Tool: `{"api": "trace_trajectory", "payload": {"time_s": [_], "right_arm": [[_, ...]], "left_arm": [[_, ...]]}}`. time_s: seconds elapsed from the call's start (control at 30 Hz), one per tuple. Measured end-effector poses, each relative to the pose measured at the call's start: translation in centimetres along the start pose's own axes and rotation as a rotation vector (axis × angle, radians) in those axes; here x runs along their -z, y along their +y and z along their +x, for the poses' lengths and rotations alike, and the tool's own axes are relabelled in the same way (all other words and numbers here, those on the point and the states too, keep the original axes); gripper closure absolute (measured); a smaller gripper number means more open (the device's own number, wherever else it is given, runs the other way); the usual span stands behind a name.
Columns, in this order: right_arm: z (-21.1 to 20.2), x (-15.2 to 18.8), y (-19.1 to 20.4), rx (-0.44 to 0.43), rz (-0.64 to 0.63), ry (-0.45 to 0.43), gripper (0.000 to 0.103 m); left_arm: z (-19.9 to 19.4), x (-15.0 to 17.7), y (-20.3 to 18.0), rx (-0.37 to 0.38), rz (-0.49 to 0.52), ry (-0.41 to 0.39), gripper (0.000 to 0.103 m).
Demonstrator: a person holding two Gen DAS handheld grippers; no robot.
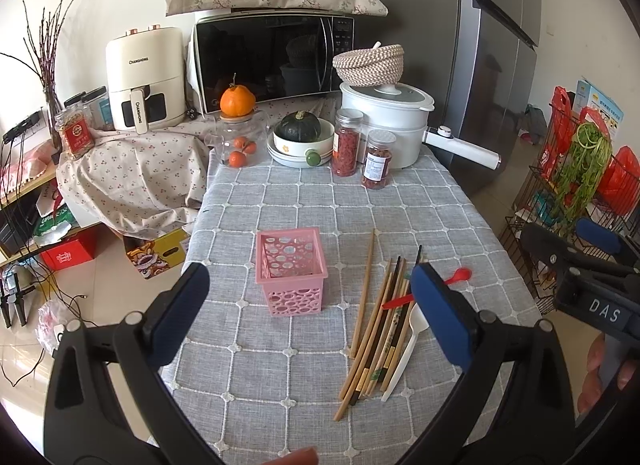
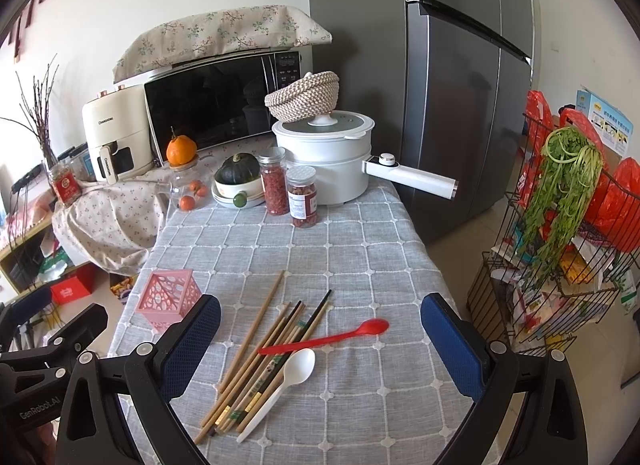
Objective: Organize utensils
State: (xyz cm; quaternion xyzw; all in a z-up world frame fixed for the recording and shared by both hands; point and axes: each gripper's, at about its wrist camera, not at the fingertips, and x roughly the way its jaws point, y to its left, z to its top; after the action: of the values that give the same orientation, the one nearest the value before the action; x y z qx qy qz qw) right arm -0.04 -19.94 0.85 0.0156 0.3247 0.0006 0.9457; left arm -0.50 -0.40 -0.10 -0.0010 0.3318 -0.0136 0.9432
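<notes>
Right hand-held gripper [image 2: 320, 345] gapes above chopsticks [image 2: 256, 361], table edge [image 2: 436, 269] near.

**Stuff you can't really make out here**

In the left wrist view, the right finger of the left tongs [image 1: 310, 315] covers the middle of the red spoon [image 1: 460, 275], so only its bowl and handle end show. The right tongs [image 1: 600, 241] are cut off by the frame edge there. From the right wrist view, the left finger of the right tongs [image 2: 320, 339] hides a lower corner of the pink basket [image 2: 170, 297]. Labels on the chopsticks [image 2: 260, 361] are too small to read.
</notes>
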Motion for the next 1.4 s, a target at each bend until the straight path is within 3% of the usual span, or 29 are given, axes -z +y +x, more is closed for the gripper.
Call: {"api": "trace_trajectory", "payload": {"time_s": [0.93, 1.1, 1.23, 1.4], "right_arm": [[0.1, 0.2, -0.1, -0.002, 0.002, 0.004, 0.002], [0.6, 0.6, -0.3, -0.006, 0.013, 0.021, 0.002], [1.9, 0.6, -1.2, -0.005, 0.039, 0.061, 0.002], [4.5, 0.1, -3.2, 0.002, 0.087, 0.149, 0.002]], "left_arm": [[0.1, -0.2, 0.5, 0.002, -0.003, 0.005, 0.002], [0.9, -0.1, 0.6, 0.025, -0.014, 0.041, 0.002], [1.9, -0.2, -0.2, 0.043, 0.034, 0.058, 0.002], [4.5, -0.9, -1.5, 0.119, 0.091, 0.163, 0.002]]}}
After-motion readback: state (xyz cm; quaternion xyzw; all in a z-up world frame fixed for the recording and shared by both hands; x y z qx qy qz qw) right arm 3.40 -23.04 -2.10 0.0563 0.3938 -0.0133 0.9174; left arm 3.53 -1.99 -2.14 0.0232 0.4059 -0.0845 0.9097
